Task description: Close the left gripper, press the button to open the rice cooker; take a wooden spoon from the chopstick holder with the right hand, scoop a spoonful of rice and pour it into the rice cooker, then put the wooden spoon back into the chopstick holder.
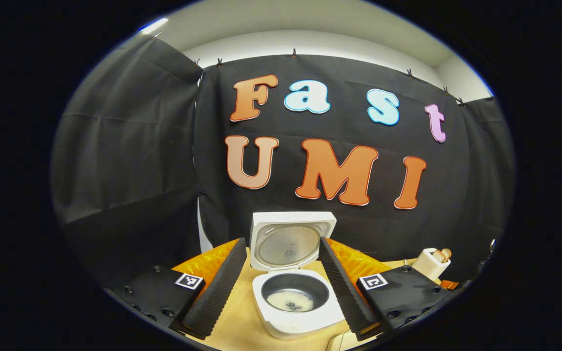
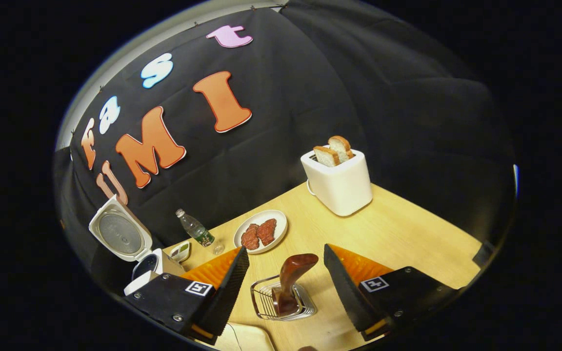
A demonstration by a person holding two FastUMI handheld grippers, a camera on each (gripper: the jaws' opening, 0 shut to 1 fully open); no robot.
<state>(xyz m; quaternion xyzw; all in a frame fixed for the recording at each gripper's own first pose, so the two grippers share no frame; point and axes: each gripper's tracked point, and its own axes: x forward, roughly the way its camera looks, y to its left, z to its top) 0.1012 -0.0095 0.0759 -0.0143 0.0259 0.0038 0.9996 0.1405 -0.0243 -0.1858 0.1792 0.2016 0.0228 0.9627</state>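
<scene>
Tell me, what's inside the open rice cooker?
The rice cooker holds a dark inner pot with a thin layer of rice at the bottom. Something small and dark sits on the rice; unclear what.

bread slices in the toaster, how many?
2. Both stand upright in the white toaster at the table's far side: one slice on the left, the other slice just right of it and slightly behind. Their lower parts are hidden in the slots.
</scene>
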